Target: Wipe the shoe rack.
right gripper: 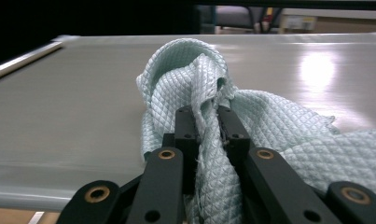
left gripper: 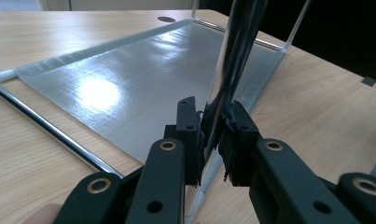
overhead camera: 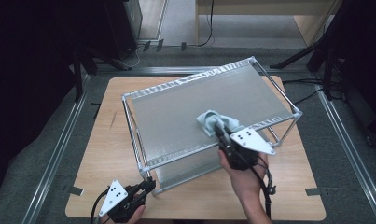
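Looking down from the high view, the right gripper [overhead camera: 217, 125] presses a crumpled pale-green quilted cloth [overhead camera: 210, 120] onto the grey top panel of the chrome-tube two-tier shelf rack [overhead camera: 176, 112] on the wooden bench [overhead camera: 101, 154]; wiping seems under way, most of the panel still ahead. The left gripper [overhead camera: 149, 185] steadies the rack's near corner post.

In the left gripper view, its jaws clamp that chrome post [left gripper: 227, 70].

In the right gripper view, the jaws pinch the bunched, diamond-textured cloth.

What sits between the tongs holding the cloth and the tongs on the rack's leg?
In the high view, between the right tongs on the cloth and the left tongs lies bare grey shelf.
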The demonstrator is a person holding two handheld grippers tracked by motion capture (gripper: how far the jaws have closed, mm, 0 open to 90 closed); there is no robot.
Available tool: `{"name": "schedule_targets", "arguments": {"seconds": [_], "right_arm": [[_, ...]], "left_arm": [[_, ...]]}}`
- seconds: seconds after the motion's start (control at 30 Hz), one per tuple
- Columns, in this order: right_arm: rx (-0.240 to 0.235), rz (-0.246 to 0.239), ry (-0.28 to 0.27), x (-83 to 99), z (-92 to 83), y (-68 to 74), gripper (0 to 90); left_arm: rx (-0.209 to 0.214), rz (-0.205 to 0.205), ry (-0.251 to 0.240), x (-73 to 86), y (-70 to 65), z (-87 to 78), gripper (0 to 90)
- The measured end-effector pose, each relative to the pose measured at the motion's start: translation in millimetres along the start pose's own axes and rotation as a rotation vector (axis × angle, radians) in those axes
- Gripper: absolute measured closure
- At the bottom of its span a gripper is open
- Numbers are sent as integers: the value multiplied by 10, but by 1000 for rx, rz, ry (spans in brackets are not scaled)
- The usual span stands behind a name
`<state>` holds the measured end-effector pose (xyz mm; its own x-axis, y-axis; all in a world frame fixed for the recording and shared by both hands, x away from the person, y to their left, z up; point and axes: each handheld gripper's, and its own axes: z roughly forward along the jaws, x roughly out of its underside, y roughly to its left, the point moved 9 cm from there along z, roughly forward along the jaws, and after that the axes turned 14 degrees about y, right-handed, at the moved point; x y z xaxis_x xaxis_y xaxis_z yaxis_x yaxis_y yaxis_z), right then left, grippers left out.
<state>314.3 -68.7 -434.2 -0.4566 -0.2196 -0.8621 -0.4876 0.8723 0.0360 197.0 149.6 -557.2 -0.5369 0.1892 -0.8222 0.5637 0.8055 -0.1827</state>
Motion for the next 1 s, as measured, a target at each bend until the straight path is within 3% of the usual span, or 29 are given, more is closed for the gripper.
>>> {"name": "schedule_targets", "arguments": {"seconds": [0.03,0.07,0.1,0.13,0.17,0.3,0.33,0.43,0.53,0.57,0.6,0.63,0.67,0.7,0.73,0.77,0.8,0.87,0.9,1.0], "right_arm": [[0,0,0,0,0,0,805],[-18,-6,2,2,8,99,804],[-49,-27,6,7,23,295,803],[-49,-27,6,7,23,295,803],[-82,-43,9,13,31,481,803],[-154,-81,16,28,40,842,802],[-154,-81,16,28,40,842,802],[-207,-129,16,39,28,1099,802],[-212,-142,13,33,29,1080,800],[-192,-127,15,28,30,962,800],[-192,-127,15,28,30,962,800],[-154,-106,17,18,24,778,801],[-154,-106,17,18,24,778,801],[-101,-87,16,5,9,546,802],[-101,-87,16,5,9,546,802],[-74,-73,15,1,-4,415,802],[-11,-50,12,-3,-38,132,802],[84,-46,9,2,-81,-178,802],[84,-46,9,2,-81,-178,802],[179,-16,11,9,-159,-653,801]], "left_arm": [[0,0,0,0,0,0,788],[2,0,-2,-2,-19,8,788],[10,-2,-4,-4,-48,21,787],[10,-2,-4,-4,-48,21,787],[19,-4,-3,-3,-55,26,785],[20,-8,-8,-4,-62,32,783],[20,-8,-8,-4,-62,32,783],[19,-4,-7,-4,-63,33,785],[24,-1,-6,-3,-62,32,785],[27,0,-6,-2,-58,31,785],[27,0,-6,-2,-58,31,784],[29,1,-6,-2,-58,30,784],[30,0,-6,-2,-57,30,784],[29,-1,-6,-1,-54,27,784],[29,-1,-6,-1,-54,27,784],[30,-3,-8,-2,-54,27,784],[30,-4,-7,-1,-52,25,784],[28,3,-7,2,-49,21,785],[28,3,-7,2,-49,21,785],[31,3,-9,2,-49,22,785]]}}
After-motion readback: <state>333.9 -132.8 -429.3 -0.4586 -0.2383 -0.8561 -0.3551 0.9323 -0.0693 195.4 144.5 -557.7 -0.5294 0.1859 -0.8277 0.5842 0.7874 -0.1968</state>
